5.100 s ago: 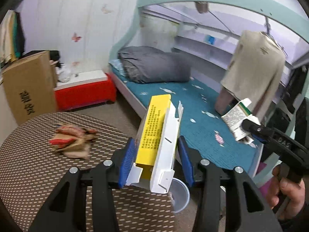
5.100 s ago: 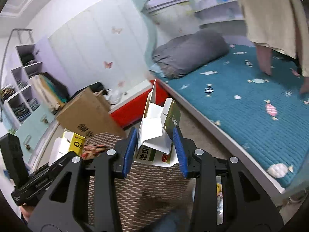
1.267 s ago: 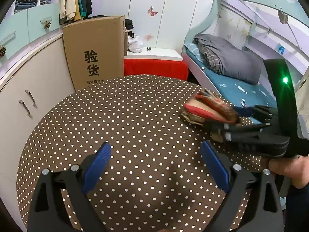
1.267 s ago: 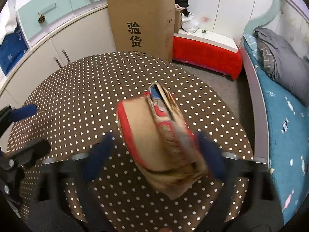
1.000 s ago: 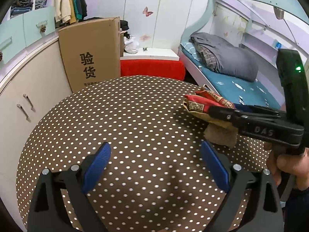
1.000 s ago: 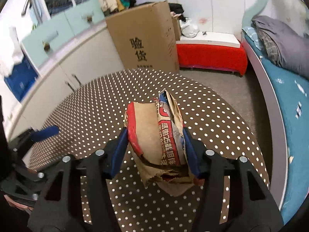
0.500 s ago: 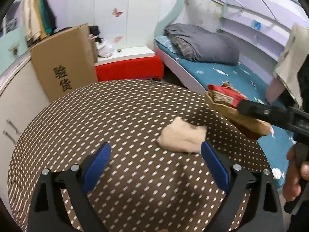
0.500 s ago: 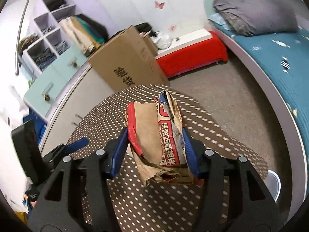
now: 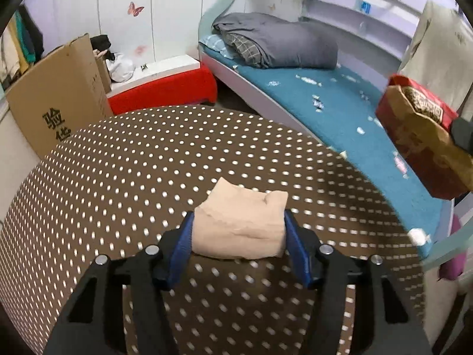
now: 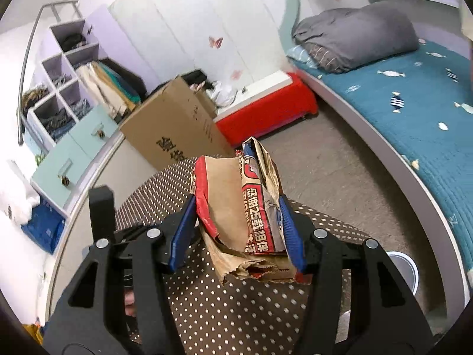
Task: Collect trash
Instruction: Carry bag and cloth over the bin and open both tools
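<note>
A beige crumpled paper wad (image 9: 241, 226) lies on the round brown polka-dot table (image 9: 133, 162). My left gripper (image 9: 239, 239) is closed around it, blue pads touching both sides. My right gripper (image 10: 238, 232) is shut on a crumpled red and brown paper bag (image 10: 239, 210) and holds it in the air above the table's edge (image 10: 221, 319). The bag also shows at the right of the left wrist view (image 9: 422, 142), off the table over the bed side.
A round white bin (image 10: 403, 269) stands on the floor by the table at lower right. A cardboard box (image 9: 56, 100), a red bench (image 9: 165, 88) and a bed with teal cover (image 9: 340, 100) lie beyond the table. Cabinets (image 10: 71, 153) stand at left.
My left gripper has moved up to the beige wad and closed on it. My right gripper has carried the paper bag away from the table toward the right.
</note>
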Demonstrator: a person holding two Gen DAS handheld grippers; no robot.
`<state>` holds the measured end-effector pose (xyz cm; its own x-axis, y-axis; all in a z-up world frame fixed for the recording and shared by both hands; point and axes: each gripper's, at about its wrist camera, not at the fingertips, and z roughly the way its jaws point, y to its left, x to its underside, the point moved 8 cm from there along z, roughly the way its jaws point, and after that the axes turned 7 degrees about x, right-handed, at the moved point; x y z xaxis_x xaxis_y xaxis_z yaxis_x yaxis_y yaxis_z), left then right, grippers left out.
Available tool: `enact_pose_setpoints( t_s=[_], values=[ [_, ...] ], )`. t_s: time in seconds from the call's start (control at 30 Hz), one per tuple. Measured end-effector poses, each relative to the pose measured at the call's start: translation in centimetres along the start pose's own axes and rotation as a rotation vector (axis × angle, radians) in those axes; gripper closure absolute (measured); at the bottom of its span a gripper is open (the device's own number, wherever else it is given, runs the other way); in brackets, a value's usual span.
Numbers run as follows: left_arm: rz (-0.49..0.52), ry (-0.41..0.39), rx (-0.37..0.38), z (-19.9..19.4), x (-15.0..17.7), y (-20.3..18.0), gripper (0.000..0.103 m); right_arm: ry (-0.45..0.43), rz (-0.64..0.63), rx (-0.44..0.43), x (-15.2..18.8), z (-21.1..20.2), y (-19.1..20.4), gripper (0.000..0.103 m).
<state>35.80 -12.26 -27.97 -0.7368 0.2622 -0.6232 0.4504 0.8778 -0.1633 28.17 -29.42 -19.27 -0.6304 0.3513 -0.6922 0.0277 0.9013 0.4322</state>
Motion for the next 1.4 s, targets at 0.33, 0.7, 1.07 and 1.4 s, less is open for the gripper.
enact_pose_setpoints(
  t_s=[0.33, 0.7, 1.07, 1.4],
  values=[
    [0.045, -0.140, 0.096, -6.6, -0.9, -8.8, 0.045, -0.140, 0.133, 0.093, -0.8, -8.2, -6.6, 0.049],
    [0.167, -0.124, 0.252, -5.5, 0.3, -21.6, 0.045, -0.177, 0.268, 0.235, 0.8, -13.2, -16.1, 0.049],
    [0.238, -0.006, 0.281, 0.6, 2.1, -28.7, 0.045, -0.115, 0.346, 0.283, 3.0, -11.4, -21.4, 0.049],
    [0.295, 0.185, 0.250, 8.7, 4.8, -31.0, 0.045, 0.033, 0.448, 0.299, 6.7, -5.6, -26.6, 0.046]
  ],
)
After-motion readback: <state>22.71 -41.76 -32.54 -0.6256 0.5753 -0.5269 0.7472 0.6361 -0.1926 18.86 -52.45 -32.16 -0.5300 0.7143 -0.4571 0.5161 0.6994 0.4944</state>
